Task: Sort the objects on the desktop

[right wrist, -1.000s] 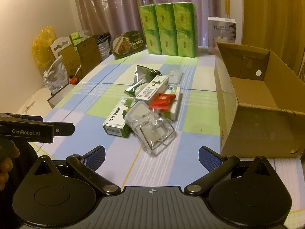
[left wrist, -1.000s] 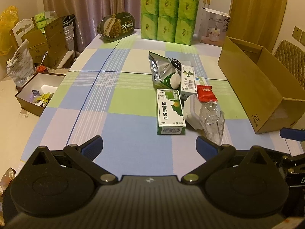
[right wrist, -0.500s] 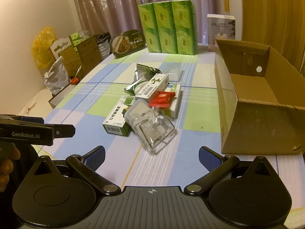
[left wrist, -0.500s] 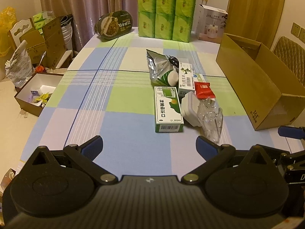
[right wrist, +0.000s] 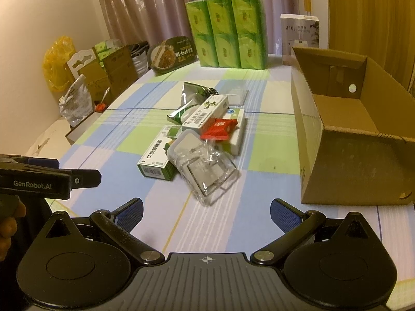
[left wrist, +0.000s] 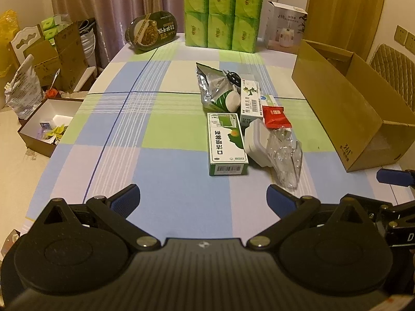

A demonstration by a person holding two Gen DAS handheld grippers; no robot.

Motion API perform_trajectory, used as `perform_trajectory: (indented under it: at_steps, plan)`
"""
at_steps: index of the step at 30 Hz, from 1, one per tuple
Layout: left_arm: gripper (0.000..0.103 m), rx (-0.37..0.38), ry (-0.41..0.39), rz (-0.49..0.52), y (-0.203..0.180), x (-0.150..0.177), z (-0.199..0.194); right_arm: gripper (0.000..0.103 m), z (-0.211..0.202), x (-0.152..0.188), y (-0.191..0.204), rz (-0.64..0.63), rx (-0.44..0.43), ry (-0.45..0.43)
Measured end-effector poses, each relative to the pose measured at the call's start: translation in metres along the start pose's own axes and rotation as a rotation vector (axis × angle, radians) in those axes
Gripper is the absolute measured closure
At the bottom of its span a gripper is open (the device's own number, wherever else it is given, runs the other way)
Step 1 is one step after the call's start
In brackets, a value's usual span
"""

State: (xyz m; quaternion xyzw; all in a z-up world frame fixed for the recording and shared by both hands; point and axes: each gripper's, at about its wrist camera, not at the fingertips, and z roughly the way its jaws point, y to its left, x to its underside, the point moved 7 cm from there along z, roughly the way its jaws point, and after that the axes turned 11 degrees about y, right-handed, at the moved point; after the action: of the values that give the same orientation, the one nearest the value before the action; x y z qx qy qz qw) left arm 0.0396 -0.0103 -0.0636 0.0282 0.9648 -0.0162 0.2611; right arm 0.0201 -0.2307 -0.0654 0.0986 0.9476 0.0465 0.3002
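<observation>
A pile of objects lies mid-table: a green-and-white medicine box [left wrist: 227, 146] [right wrist: 158, 156], a clear plastic container [left wrist: 285, 155] [right wrist: 205, 168], a red packet [left wrist: 275, 118] [right wrist: 219, 128], a white carton [left wrist: 250, 101] [right wrist: 205, 115] and a silver-green foil bag [left wrist: 214, 88] [right wrist: 192, 98]. An open cardboard box [left wrist: 350, 103] [right wrist: 347, 140] stands to their right. My left gripper [left wrist: 203, 199] is open and empty, short of the pile. My right gripper [right wrist: 206, 212] is open and empty, just before the clear container. The left gripper also shows at the right wrist view's left edge [right wrist: 49, 180].
A stack of green tissue packs [left wrist: 223, 13] [right wrist: 228, 32], an oval food tub [left wrist: 151, 31] [right wrist: 172, 54] and a white product box [left wrist: 285, 27] [right wrist: 301, 33] stand at the table's far end. Boxes and bags crowd the floor on the left [left wrist: 49, 124].
Both grippers have drawn back and risen slightly; the pile sits a little farther up in both views. Both stay open and empty.
</observation>
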Motion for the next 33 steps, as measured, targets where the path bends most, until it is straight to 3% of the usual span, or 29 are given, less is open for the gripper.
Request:
perform_trajectory:
  at_steps: [19,33]
  plan:
    - [0.001,-0.003,0.022,0.022,0.0,-0.003,0.011,0.002,0.017,0.002,-0.002,-0.02,0.027,0.042]
    - [0.001,0.005,0.045,0.076,0.007,-0.018,0.027,0.002,0.046,-0.013,0.006,-0.203,0.024,0.057]
